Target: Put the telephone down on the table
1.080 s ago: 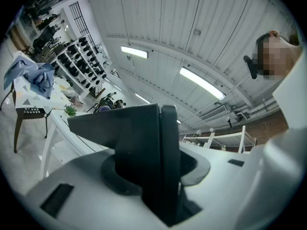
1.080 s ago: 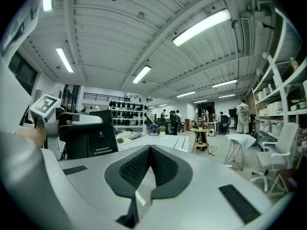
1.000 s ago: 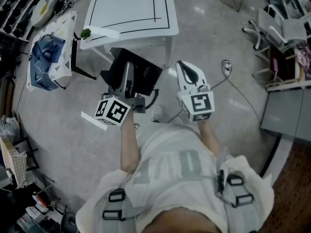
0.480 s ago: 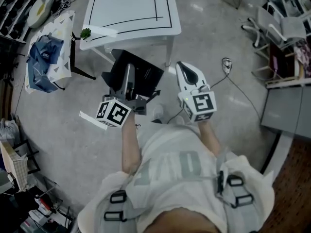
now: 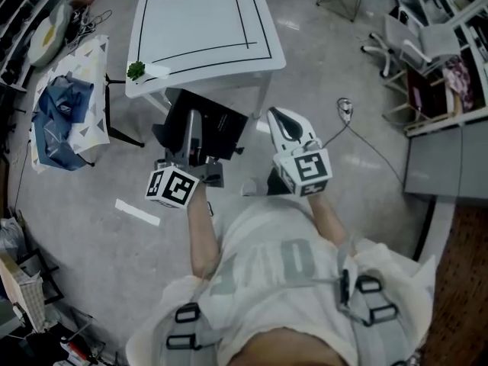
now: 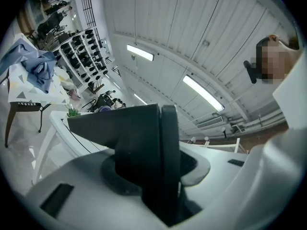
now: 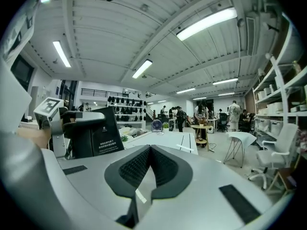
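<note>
The telephone [image 5: 207,125] is a flat black slab, held up over the floor just short of the white table [image 5: 200,21]. My left gripper [image 5: 194,136] is shut on it. In the left gripper view the slab [image 6: 139,143] stands on edge between the jaws and fills the middle. My right gripper [image 5: 279,117] hangs beside it on the right, shut with nothing in it. In the right gripper view its dark pads [image 7: 163,169] meet, and the telephone [image 7: 101,134] shows at the left with white print on its face.
A small green plant [image 5: 136,71] sits on the table's near left corner. A stool with blue cloth [image 5: 62,104] stands at the left. A white strip [image 5: 137,212] and a cable [image 5: 347,117] lie on the floor. Office chairs [image 5: 415,40] stand at the right.
Both grippers and the telephone have drifted a little toward the white table, which now shows more fully. The hold on the telephone is unchanged.
</note>
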The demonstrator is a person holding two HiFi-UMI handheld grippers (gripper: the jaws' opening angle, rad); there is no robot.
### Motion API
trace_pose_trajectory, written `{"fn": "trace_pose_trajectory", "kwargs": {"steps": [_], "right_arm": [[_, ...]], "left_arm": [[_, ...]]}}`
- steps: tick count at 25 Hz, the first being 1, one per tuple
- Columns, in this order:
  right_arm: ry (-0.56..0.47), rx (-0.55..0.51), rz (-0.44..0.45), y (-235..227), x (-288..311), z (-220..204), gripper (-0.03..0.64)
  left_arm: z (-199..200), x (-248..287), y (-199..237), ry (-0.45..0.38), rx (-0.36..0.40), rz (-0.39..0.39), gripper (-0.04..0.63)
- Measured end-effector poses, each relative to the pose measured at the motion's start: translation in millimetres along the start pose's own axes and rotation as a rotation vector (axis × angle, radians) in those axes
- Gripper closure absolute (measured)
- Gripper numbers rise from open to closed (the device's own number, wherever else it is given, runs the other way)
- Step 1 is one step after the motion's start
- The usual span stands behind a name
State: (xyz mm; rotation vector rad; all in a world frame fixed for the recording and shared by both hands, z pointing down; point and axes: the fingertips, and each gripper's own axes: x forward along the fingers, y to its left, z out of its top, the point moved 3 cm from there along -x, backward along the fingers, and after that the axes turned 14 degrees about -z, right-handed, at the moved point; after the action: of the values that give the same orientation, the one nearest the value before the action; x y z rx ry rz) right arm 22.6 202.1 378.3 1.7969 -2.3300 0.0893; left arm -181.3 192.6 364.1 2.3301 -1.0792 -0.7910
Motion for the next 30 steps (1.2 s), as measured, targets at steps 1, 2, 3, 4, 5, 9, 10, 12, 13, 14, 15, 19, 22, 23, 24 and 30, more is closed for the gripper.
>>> {"fn": "trace_pose_trajectory", "kwargs": {"steps": [1,2,3,4,5,9,10,12,13,14,15,19,22,23,24,30], "right_arm": [[0.005,-0.013,-0.004,3,2,2,0.609],[0.01,-0.022,-0.006,6,2,2,0.609],[0.013,-0.022,-0.007,8,2,1,0.609],[0.014,-0.018,-0.009,10,3,0,0.609],[0.012,-0.015,-0.012,10,5,-2,0.609],[0.009,-0.024,-0.018,10,23,-5,0.609],[0.017,-0.02,-0.015,11,27,-5,0.609],[0.022,-0.018,-0.009,13,36,-3,0.609],[0.021,-0.018,-0.007,12,42,-2,0.609],[0.018,-0.015,-0.006,11,48,-1,0.609],[0.015,-0.009,-0.006,9,54,0,0.609],[0.005,0.008,0.011,0,85,1,0.609],[-0.013,0.014,0.031,-8,110,6,0.609],[-0.021,0.025,0.032,-12,121,8,0.609],[-0.027,0.037,0.033,-17,133,10,0.609],[-0.047,0.044,0.083,-50,206,30,0.609]], "left_arm": [[5,-1,3,-0.012,-0.008,0.001,0.43],[8,-3,5,-0.021,-0.016,0.003,0.43],[10,-7,8,-0.028,-0.024,0.006,0.43],[12,-10,11,-0.037,-0.03,0.01,0.43],[14,-12,14,-0.046,-0.035,0.013,0.43],[22,-8,29,-0.05,-0.029,0.037,0.43],[22,-6,32,-0.042,-0.024,0.045,0.43],[23,-1,39,-0.031,-0.012,0.06,0.43],[25,2,41,-0.029,-0.005,0.064,0.43],[27,5,43,-0.03,0.0,0.064,0.43],[29,9,45,-0.034,0.002,0.063,0.43],[36,30,59,-0.067,-0.015,0.058,0.43],[39,50,74,-0.087,-0.033,0.068,0.43],[40,59,79,-0.091,-0.033,0.068,0.43],[43,70,84,-0.092,-0.025,0.067,0.43],[56,145,111,-0.079,0.04,0.072,0.43]]}}
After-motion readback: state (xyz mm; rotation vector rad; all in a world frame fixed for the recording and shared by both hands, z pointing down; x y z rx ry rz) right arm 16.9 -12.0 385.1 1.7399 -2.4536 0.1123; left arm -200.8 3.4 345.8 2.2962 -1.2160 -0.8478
